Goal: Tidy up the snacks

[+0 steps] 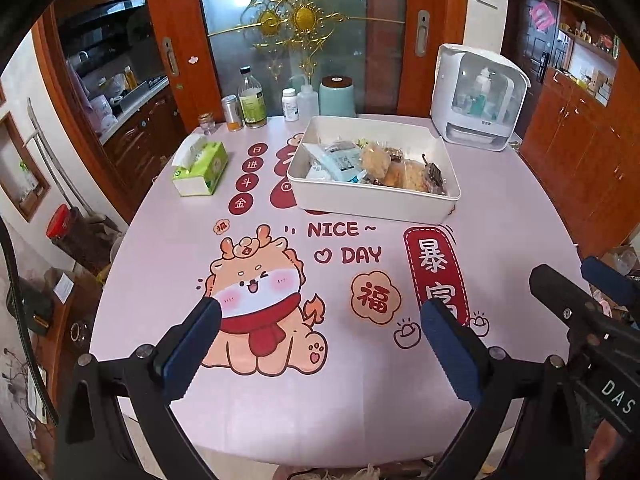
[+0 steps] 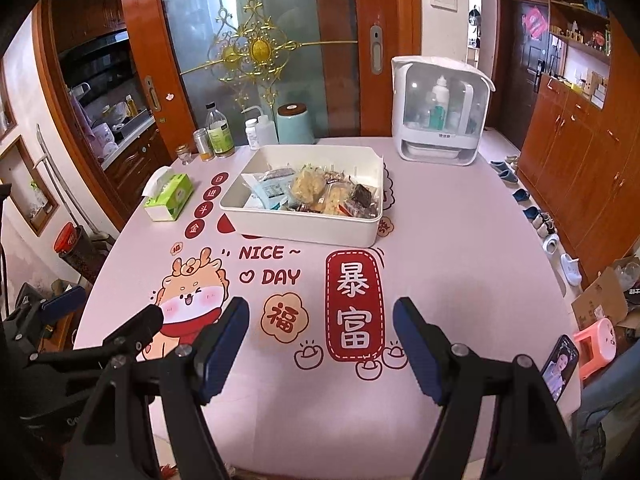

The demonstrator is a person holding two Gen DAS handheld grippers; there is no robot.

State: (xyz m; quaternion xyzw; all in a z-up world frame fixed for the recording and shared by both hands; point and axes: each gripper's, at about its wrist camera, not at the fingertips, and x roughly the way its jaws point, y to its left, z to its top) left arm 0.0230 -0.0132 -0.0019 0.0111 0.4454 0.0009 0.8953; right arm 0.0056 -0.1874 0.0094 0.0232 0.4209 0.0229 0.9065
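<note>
Both grippers hover over the near part of the table [image 1: 360, 400], side by side, holding nothing. Left gripper [image 1: 320, 320]: jaws spread wide, blue pads [image 1: 192, 344] apart above the cartoon dragon print [image 1: 260, 300]. Right gripper [image 2: 320, 324]: also released, pads wide over the red character panel [image 2: 354, 304]. Snacks [image 2: 316, 196] sit piled inside the white bin [image 2: 304, 228] toward the far middle of the table, well apart from both grippers; wrapped packets, pale crisps, dark bars visible. Green tissue box [image 1: 200, 168] left of the bin. Bottles [image 1: 252, 100] and teal canister [image 1: 338, 96] along far edge. White appliance [image 2: 440, 108] at far right. Phone [image 2: 560, 366] at near right table edge.
</note>
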